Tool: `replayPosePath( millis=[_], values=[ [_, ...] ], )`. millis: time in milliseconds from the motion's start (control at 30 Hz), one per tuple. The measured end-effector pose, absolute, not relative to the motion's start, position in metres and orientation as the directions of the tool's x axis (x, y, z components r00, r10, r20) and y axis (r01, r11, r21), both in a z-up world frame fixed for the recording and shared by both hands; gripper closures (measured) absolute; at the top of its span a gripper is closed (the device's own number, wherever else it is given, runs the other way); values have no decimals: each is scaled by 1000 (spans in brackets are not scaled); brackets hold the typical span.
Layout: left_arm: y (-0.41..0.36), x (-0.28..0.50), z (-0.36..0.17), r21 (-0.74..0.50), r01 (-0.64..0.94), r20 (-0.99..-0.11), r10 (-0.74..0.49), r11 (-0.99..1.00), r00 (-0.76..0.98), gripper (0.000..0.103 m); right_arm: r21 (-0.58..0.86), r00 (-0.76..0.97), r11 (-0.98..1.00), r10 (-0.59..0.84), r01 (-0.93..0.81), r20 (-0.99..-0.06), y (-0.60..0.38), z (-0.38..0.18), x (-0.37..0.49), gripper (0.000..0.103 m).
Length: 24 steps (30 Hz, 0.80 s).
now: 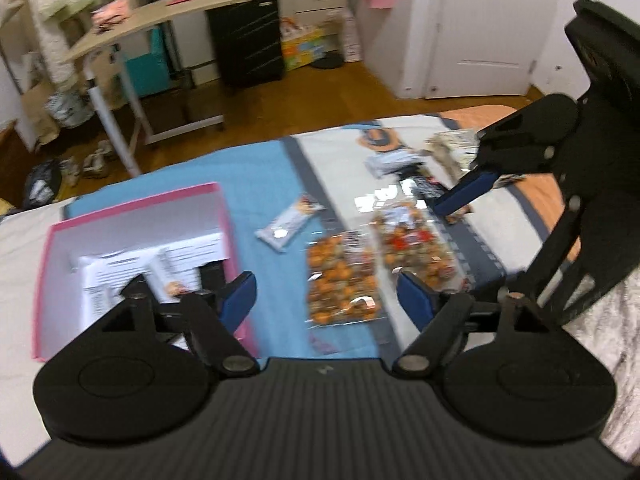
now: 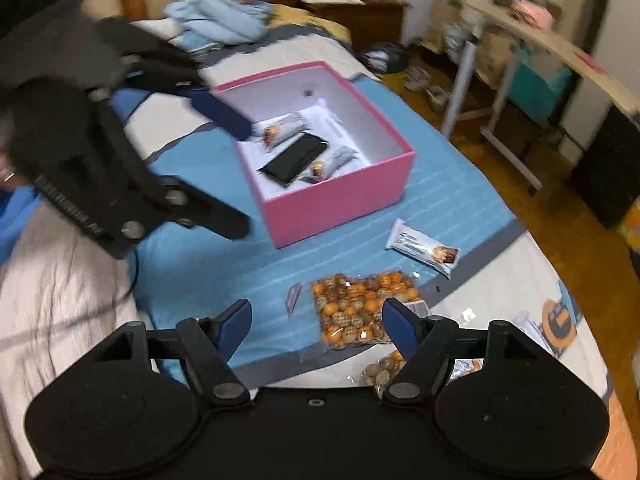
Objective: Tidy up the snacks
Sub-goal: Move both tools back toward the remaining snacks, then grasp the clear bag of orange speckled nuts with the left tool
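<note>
three bars in pink box (one black), lid off

An open pink box sat on a bed's blue-and-white cover, holding a black packet between two white snack bars. Near the box lay a third white bar and a clear bag of orange and tan snacks. The right gripper hung over that bag, jaws apart and empty. The left gripper reached in beside the box, one blue finger over its rim.
</note>
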<state>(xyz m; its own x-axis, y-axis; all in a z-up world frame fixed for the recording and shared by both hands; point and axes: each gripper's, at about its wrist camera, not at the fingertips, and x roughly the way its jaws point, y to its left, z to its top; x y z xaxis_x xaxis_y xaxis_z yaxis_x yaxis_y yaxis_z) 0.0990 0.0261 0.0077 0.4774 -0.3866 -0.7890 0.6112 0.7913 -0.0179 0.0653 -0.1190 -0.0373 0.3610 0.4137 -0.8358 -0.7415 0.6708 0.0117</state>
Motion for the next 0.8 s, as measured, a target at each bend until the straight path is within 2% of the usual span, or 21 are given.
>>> replayPosePath(
  millis=[167,300,467,633,800],
  values=[
    [6,106,-37,-106,595,-797,-426,796,428,17,48,343,637,475,-770,-811,-137,-75,54,26],
    [-11,118,-70,-94,575,-823,-389,813,415,17,118,298,656,487,-746,-821,-145,-113,62,26],
    [-32,136,-96,-11,536,-851,-290,844,438,17,188,235,668,490,-720,-839,-143,-150,81,28],
    [-40,158,-126,-30,511,-866,-278,859,415,17,273,205,707,512,-653,-834,-139,-180,92,31],
    [-39,170,-158,-33,478,-892,-242,878,382,20,248,235,761,463,-599,-855,-126,-203,90,35]
  ],
)
